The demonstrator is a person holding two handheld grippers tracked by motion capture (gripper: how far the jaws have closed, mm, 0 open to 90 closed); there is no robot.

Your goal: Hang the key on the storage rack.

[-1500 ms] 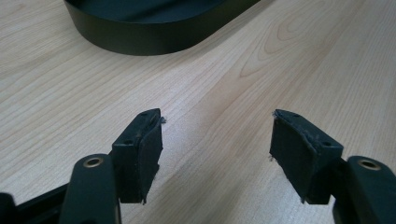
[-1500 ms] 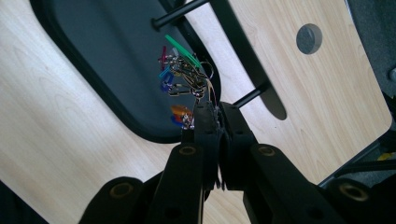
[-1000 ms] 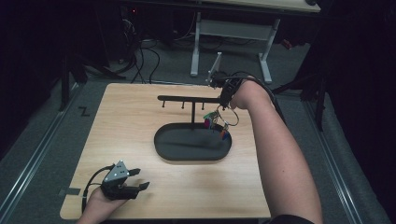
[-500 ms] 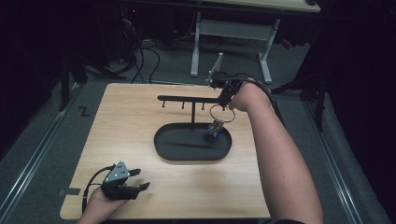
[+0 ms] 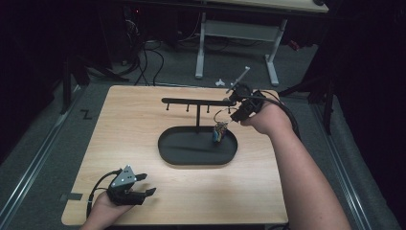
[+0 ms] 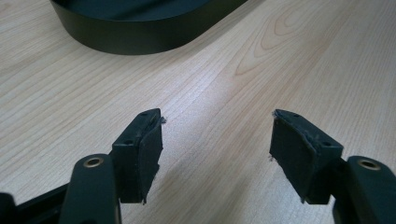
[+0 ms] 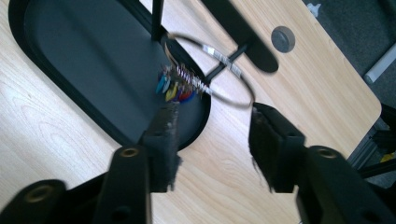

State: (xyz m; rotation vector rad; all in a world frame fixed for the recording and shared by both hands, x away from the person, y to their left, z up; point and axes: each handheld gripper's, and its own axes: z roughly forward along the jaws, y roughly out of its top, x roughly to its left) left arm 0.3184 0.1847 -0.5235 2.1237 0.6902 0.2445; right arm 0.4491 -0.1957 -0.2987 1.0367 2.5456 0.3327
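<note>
Right gripper (image 5: 238, 111) sat by the rack's (image 5: 196, 101) right end, jaws apart, gripping nothing; the ring of coloured tags (image 7: 184, 84) hung just ahead on a peg (image 7: 229, 58) over the tray (image 5: 177, 158). Left gripper (image 5: 139, 189) idle, open, well apart. Versus 0.5 s ago: the tag bunch hung lower, clear of the jaws

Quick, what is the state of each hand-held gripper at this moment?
Left hand-held gripper: open, holding nothing, low over the table.
Right hand-held gripper: open, holding nothing; the key ring hangs on the rack's peg just ahead of it.
</note>
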